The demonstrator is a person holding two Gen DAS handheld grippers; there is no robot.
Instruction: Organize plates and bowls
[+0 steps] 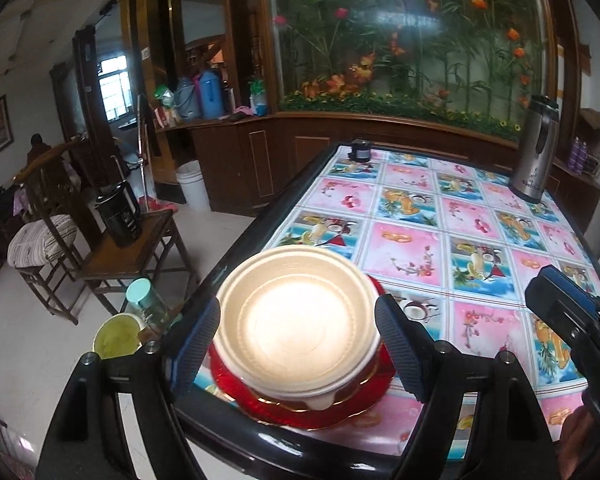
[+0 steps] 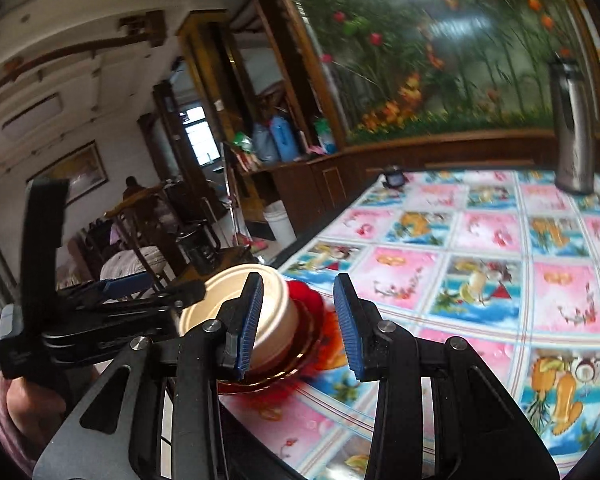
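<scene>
My left gripper [image 1: 298, 344] brackets the cream bowl [image 1: 296, 316] with fingers spread, pads apart from it. The bowl sits on the red plate [image 1: 320, 412] at the table [image 1: 480, 240] corner. My right gripper [image 2: 298, 328] hangs released beside it.

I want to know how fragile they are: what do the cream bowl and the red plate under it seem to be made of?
The cream bowl looks like matte molded pulp or foam, possibly disposable: dull surface, thick pressed rim rings. The red plate looks like glossy glass or hard plastic: it seems translucent, with bright reflections and a gold edge line. Neither is certain.
</scene>
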